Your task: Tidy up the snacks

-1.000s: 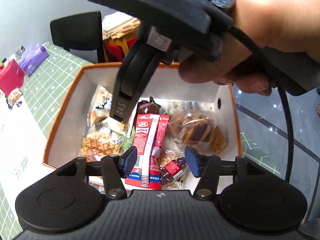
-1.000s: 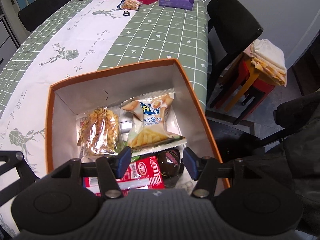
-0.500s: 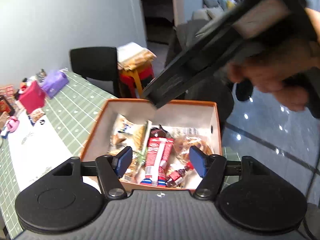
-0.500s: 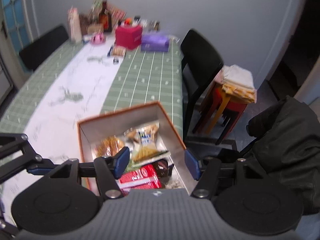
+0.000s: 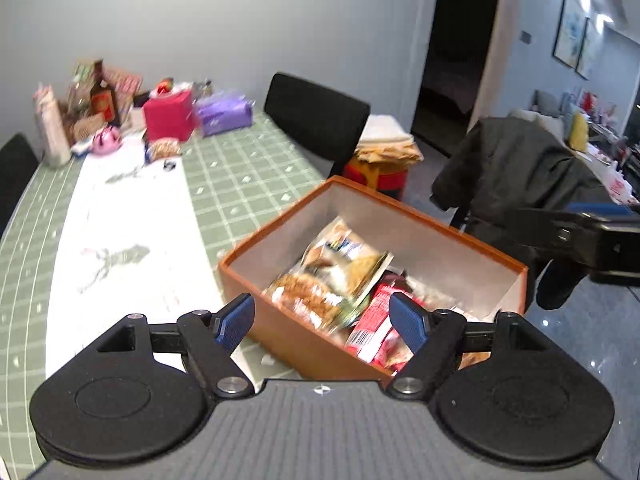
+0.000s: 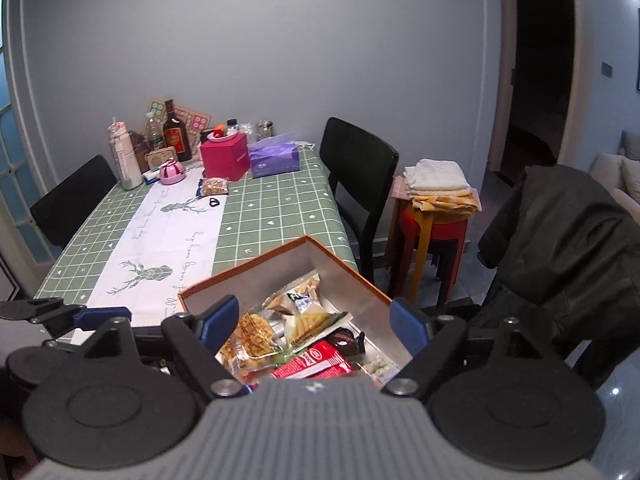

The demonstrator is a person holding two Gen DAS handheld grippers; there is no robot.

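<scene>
An orange box (image 5: 280,320) (image 6: 348,266) with white inner walls stands at the near corner of the table, filled with snack packets. Among them are a red packet (image 5: 372,320) (image 6: 316,362), a potato-stick bag (image 5: 344,252) (image 6: 306,312) and a clear bag of golden crisps (image 6: 250,340). My left gripper (image 5: 322,322) hovers above the box's near edge, its jaws opening, nothing held. My right gripper (image 6: 312,322) hangs above the box, jaws opening too, nothing pressed between the pads. The left gripper's tip (image 6: 100,316) shows at the left in the right wrist view, the right gripper's (image 5: 592,236) at the right in the left wrist view.
The green checked tablecloth (image 6: 272,208) carries a white runner. At the far end stand a red box (image 6: 224,158), a purple tissue pack (image 6: 276,156), bottles (image 6: 176,132) and a small snack bag (image 6: 216,186). A black chair (image 6: 360,168), stacked stools with towels (image 6: 436,200) and a dark coat (image 6: 560,248) stand to the right.
Both grippers have pulled up and back from inside the box and rolled level, so the room shows. Their jaws have widened. The hand and other gripper that filled the left view have moved off right.
</scene>
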